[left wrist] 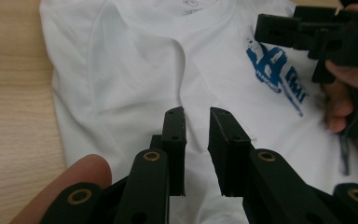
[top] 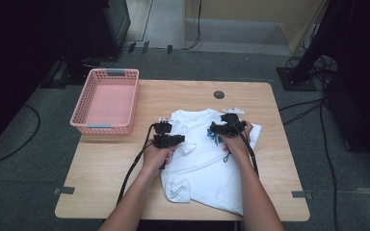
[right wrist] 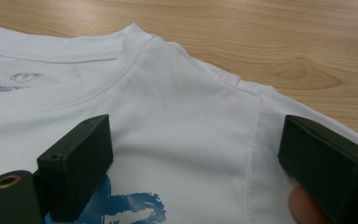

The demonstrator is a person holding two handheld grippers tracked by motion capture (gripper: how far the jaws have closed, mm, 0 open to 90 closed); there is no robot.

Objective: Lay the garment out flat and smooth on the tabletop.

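Wooden table [top: 106, 163] bears 1 white T-shirt [top: 202, 163] (crumpled), pink basket [top: 107, 101].

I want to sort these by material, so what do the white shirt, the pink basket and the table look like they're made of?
White shirt: soft knit fabric, likely cotton; it creases, with stitched seams. Pink basket: moulded plastic by its look, matte, with lattice walls. Table: pale wood-grain top, possibly laminate; smooth with a slight sheen.

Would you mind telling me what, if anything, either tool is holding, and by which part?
Nothing is held. The left tool stands narrowly open and the right tool wide open, both over the shirt.
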